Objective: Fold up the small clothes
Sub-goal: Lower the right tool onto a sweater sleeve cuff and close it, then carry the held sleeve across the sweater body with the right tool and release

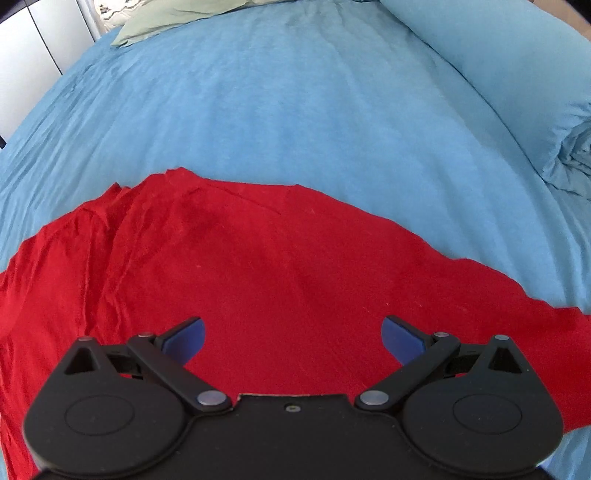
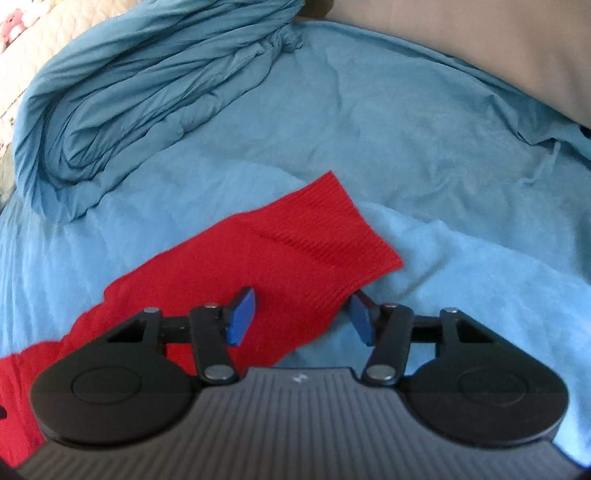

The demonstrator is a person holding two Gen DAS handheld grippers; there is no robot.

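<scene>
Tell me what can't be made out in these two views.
- Left wrist: red garment near edge hidden by left gripper; its left side is cut off.
- Right wrist: whether the open right gripper touches the ribbed sleeve cuff.

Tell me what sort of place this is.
Most likely a bedroom: the red top lies on a bed with a blue sheet, a rolled blue duvet sits at one side, and a green pillow lies at the far end.
</scene>
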